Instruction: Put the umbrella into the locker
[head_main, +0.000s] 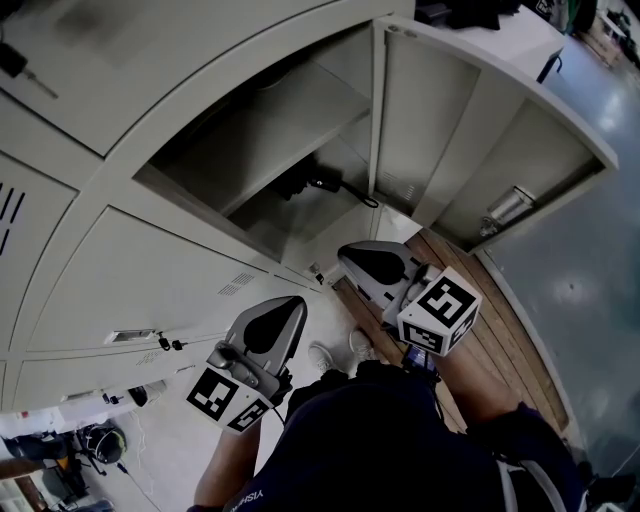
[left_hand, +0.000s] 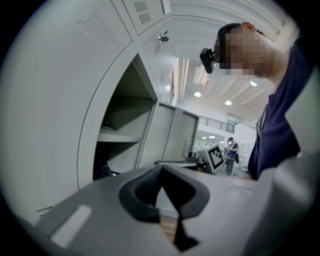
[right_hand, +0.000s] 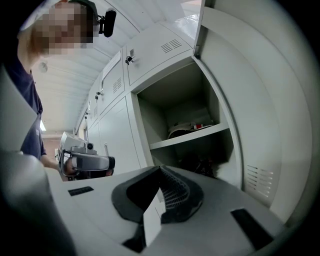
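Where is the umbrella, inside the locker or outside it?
Inside: the black umbrella lies in the open locker's lower compartment, under the shelf.

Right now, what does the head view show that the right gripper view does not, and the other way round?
Only the head view: the wooden floor and the right gripper seen from outside. Only the right gripper view: a pale thing on the shelf, and its own jaws together with nothing between them. Both: the open locker, a dark thing under the shelf, likely the umbrella, and the left gripper.
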